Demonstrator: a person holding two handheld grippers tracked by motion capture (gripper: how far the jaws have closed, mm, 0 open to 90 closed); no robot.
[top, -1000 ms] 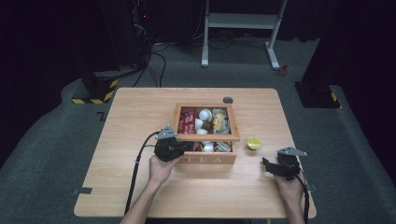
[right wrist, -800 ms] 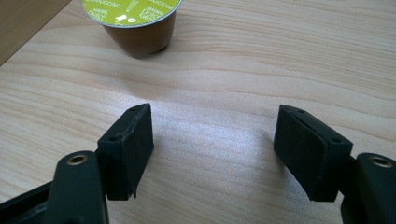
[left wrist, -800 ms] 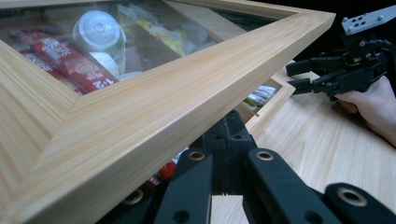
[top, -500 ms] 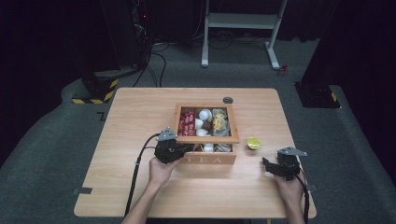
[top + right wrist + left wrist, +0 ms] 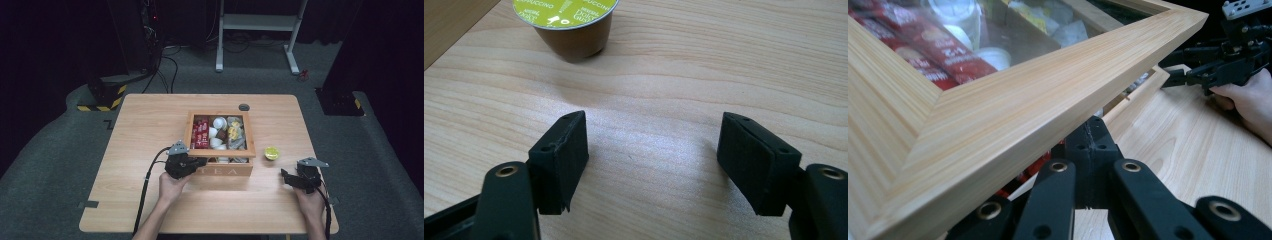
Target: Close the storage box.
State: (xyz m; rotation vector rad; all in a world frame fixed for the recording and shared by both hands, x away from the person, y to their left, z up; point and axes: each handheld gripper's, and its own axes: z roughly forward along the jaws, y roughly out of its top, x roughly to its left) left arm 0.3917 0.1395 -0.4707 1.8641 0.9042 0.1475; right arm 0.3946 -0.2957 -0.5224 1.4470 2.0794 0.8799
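High view: a wooden tea box [image 5: 220,170] is sitting at the centre of the frame on a light wood table [image 5: 135,130], its glass-paned lid [image 5: 250,137] lying over the compartments.
Left gripper [image 5: 199,162]: it is sitting at the box's lower left corner, jaws drawn fully together; in the left gripper view the tips are going under the lid's wooden frame [image 5: 1013,105], which is standing slightly raised above the box, so the jaws look pinched on the lid's edge, though the contact itself is hidden.
Box contents: red sachets [image 5: 928,47] and white pods [image 5: 219,123] are showing through the glass.
Right gripper [image 5: 286,177]: it is resting at lower right of the high view, well apart from the box, jaws standing wide and gripping nothing; bare table is lying between the pads [image 5: 566,155].
Capsule: a brown pod with a green cappuccino lid [image 5: 569,22] is standing on the table just right of the box, at the upper left of the right gripper view.
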